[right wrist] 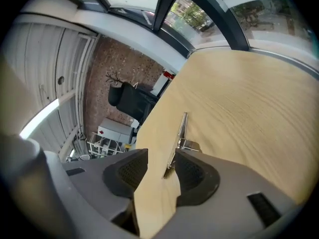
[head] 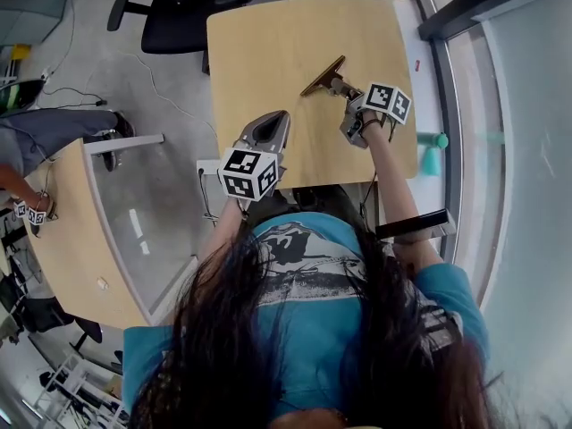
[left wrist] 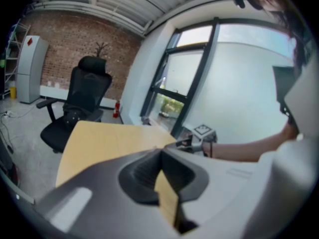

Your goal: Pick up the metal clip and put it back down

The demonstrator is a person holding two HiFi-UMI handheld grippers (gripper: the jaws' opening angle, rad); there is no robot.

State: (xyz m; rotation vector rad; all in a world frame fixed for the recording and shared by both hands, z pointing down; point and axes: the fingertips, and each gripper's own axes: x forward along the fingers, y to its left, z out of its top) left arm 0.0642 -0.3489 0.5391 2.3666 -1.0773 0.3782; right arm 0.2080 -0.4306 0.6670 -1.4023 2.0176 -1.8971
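Note:
The metal clip [head: 322,77] is a long thin bar with a sprung handle, lying flat on the wooden table [head: 268,43] at its far right. My right gripper [head: 340,88] is right at the clip's near end. In the right gripper view the jaws [right wrist: 159,171] stand open, and the clip [right wrist: 182,133] rests on the table with its near tip between them, close to the right pad [right wrist: 192,171]. My left gripper [head: 271,125] hovers over the table's near edge, left of the clip, shut with nothing in it [left wrist: 160,153].
A black office chair [head: 183,12] stands beyond the table's far edge. A second wooden table [head: 71,239] is on the left, with a person [head: 36,141] beside it. A teal object [head: 432,155] sits off the table's right side, by the glass wall.

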